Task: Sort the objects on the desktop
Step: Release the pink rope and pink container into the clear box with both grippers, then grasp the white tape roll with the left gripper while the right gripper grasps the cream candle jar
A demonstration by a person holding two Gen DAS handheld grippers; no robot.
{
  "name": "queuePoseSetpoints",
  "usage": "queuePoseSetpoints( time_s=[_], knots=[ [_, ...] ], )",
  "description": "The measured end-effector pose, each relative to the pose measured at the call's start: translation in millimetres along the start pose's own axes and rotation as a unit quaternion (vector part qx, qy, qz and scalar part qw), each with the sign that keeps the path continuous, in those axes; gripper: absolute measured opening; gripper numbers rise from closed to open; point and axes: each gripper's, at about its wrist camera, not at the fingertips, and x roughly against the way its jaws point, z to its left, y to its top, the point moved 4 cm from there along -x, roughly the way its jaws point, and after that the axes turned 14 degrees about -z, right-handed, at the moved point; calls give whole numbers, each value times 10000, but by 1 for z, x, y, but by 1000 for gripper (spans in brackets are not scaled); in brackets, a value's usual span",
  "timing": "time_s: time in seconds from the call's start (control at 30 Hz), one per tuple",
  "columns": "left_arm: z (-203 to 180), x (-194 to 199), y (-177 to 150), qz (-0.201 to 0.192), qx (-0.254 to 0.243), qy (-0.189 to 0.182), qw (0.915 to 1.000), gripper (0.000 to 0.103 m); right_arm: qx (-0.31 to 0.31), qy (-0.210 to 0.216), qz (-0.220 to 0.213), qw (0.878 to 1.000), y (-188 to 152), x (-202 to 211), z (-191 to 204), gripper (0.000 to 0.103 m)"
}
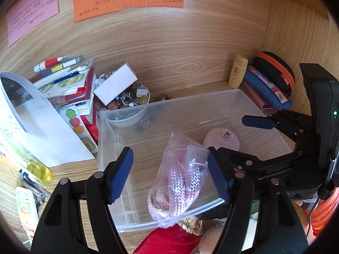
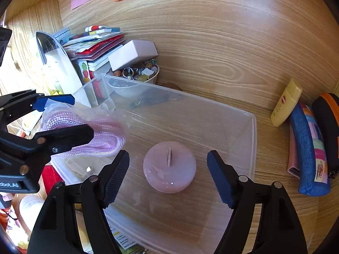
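A clear plastic bin (image 1: 214,101) (image 2: 252,131) stands on the wooden desk. Inside it lies a round pink case (image 1: 221,139) (image 2: 169,167). My left gripper (image 1: 169,173) (image 2: 70,116) is open above the bin's near rim, its jaws on either side of a clear bag holding a pink braided cord (image 1: 180,177) (image 2: 101,135). I cannot tell whether the pads touch the bag. My right gripper (image 2: 168,175) (image 1: 233,135) is open and empty, its jaws on either side of and above the pink case.
A pile of books and papers (image 1: 63,84), a white box (image 1: 115,82) and a bowl of beads (image 1: 127,103) sit left of the bin. A yellow bottle (image 2: 286,103), a blue pouch (image 2: 309,148) and a black-orange case (image 1: 275,72) sit to its right. A red item (image 1: 165,241) lies in front.
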Motion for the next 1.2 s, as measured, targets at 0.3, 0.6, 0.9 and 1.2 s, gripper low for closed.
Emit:
queuePoseSetpoints(
  time_s=[0.3, 0.6, 0.9, 1.2],
  knots=[
    [2, 34, 2, -273, 156, 171, 9994, 91, 155, -152, -280, 9994, 2, 39, 11, 85],
    [3, 70, -13, -397, 108, 307, 9987, 92, -18, -104, -449, 9989, -12, 80, 25, 86],
    [5, 94, -49, -217, 6, 417, 9989, 93, 96, -19, -456, 9989, -35, 106, 47, 86],
    [-3, 104, -98, 186, 198, 239, 9993, 93, 94, 283, -288, 9991, -62, 111, 73, 86]
  ],
)
